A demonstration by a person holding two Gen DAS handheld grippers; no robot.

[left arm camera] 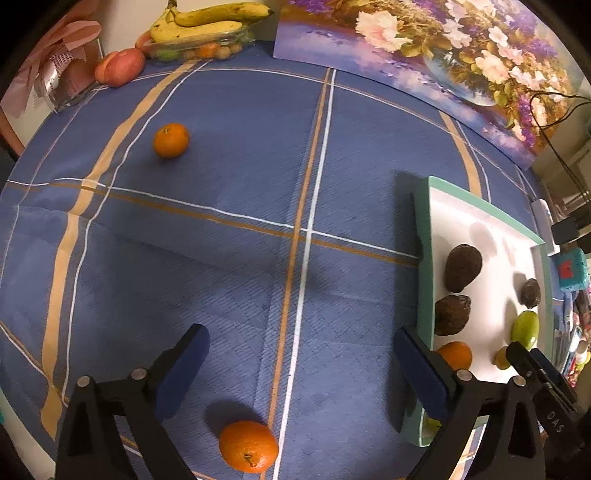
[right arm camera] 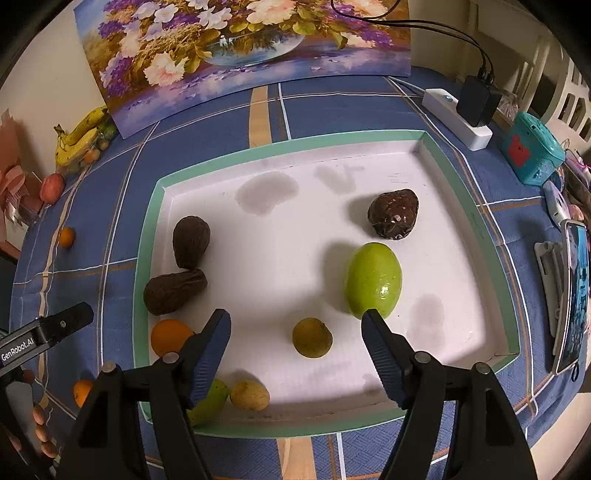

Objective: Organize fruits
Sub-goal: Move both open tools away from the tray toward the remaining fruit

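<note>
A white tray with a teal rim (right arm camera: 332, 138) holds three dark brown fruits, a large green fruit (right arm camera: 373, 280), an orange (right arm camera: 170, 336) and several small yellow-green ones. My right gripper (right arm camera: 295, 317) stands open over the tray's near side. A small olive fruit (right arm camera: 312, 338) lies between its fingers, untouched by the pads. My left gripper (left arm camera: 301, 332) is wide open above the blue checked cloth, left of the tray (left arm camera: 424, 258), with nothing in it. One loose orange (left arm camera: 248, 446) lies on the cloth near its fingers' base, another orange (left arm camera: 170, 140) far off to the left.
Bananas (left arm camera: 207, 22) on a clear dish of small fruits and a reddish fruit (left arm camera: 120, 66) sit at the far left edge. A flower painting (right arm camera: 240, 48) leans at the back. A power strip (right arm camera: 456, 118), a teal box (right arm camera: 532, 151) and a phone (right arm camera: 572, 295) line the right side.
</note>
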